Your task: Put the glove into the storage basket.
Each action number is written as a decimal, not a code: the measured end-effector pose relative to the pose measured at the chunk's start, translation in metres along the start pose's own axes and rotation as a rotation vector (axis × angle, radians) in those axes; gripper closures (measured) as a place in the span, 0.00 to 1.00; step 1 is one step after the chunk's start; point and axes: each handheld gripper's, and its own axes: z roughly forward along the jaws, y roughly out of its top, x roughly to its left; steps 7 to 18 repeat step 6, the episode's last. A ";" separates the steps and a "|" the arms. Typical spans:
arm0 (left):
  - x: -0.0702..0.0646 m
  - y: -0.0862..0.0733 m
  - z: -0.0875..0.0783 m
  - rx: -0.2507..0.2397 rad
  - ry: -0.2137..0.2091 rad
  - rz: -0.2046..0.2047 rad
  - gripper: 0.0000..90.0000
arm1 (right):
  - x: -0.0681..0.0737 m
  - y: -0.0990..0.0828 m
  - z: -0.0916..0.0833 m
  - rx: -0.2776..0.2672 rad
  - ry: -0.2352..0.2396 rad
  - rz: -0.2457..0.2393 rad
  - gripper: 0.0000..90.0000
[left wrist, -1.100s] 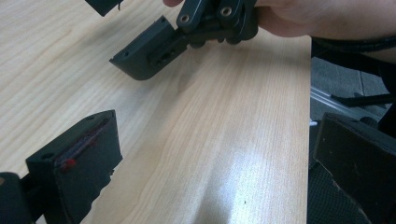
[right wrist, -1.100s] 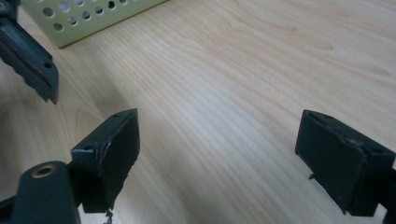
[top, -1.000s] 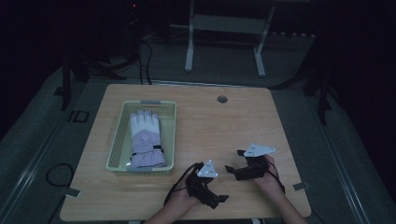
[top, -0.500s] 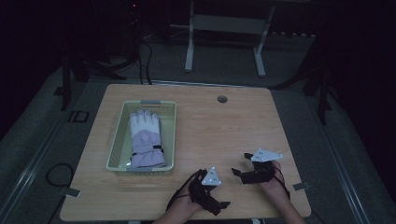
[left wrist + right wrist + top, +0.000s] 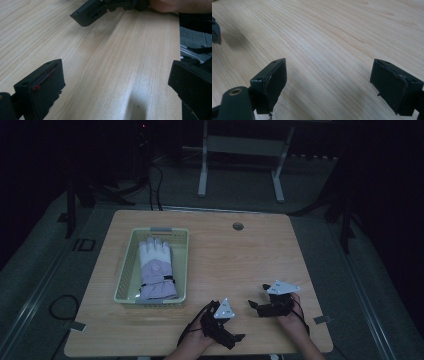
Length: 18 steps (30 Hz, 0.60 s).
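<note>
I've pulled both grippers, left and right, back to the near bench edge, jaws released and empty, glove sitting in basket well ahead of them, looks done

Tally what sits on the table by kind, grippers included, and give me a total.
Glove, white and lilac, lying in the basket: 1
Basket, pale green: 1
Grippers, both open, left gripper and right gripper: 2
Total: 4

A pale lilac-and-white glove lies flat in the yellow-green basket.
</note>
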 end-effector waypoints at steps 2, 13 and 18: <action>0.000 0.000 0.000 0.007 -0.003 0.001 0.01 | 0.000 0.000 0.000 0.004 -0.004 -0.001 0.15; -0.001 -0.001 0.001 0.010 -0.006 0.004 0.01 | 0.001 0.001 0.001 0.013 -0.004 -0.004 0.16; -0.001 -0.001 0.001 0.010 -0.006 0.004 0.01 | 0.001 0.001 0.001 0.013 -0.004 -0.004 0.16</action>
